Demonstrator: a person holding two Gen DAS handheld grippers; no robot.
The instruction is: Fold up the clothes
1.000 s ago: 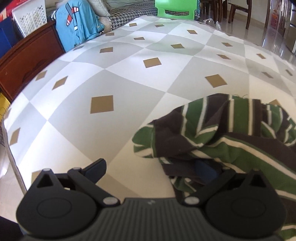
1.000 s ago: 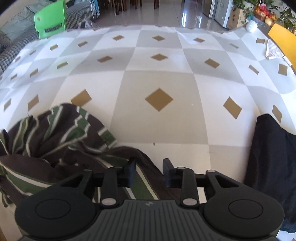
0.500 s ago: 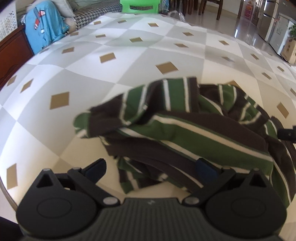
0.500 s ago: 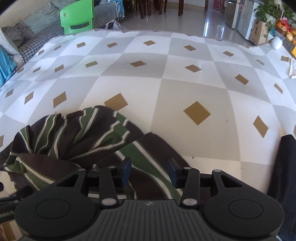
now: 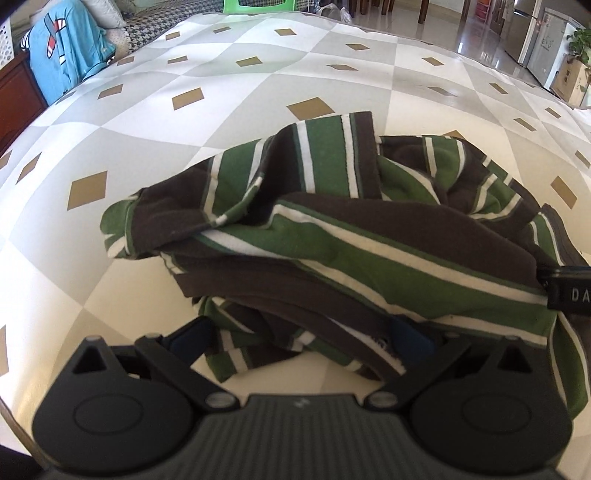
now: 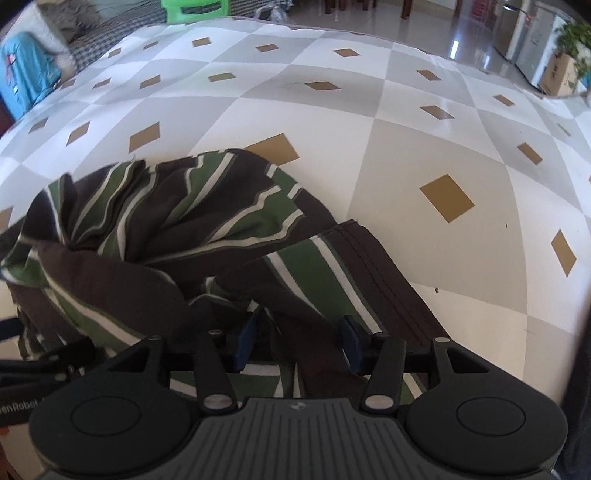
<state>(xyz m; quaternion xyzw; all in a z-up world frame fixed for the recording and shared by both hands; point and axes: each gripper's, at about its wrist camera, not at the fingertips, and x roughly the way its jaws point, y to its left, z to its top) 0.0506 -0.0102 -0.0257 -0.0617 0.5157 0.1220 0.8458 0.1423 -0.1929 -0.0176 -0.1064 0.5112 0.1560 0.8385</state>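
Observation:
A crumpled green, brown and white striped shirt (image 5: 332, 229) lies on the checked tablecloth (image 5: 221, 92). It also shows in the right wrist view (image 6: 177, 229). My left gripper (image 5: 299, 338) is open wide at the shirt's near edge, with folds of cloth lying between its fingers. My right gripper (image 6: 297, 339) is open too, and a brown hem of the shirt runs between its blue pads. The tip of the right gripper (image 5: 569, 291) shows at the right edge of the left wrist view.
A blue garment (image 5: 62, 59) hangs over furniture at the far left, next to a patterned sofa (image 5: 162, 14). A green plastic chair (image 6: 195, 9) stands behind the table. A dark garment (image 6: 580, 387) lies at the table's right edge.
Both grippers have moved in over the shirt, the left one swinging right. The right gripper's jaws have opened wider and now straddle the brown hem.

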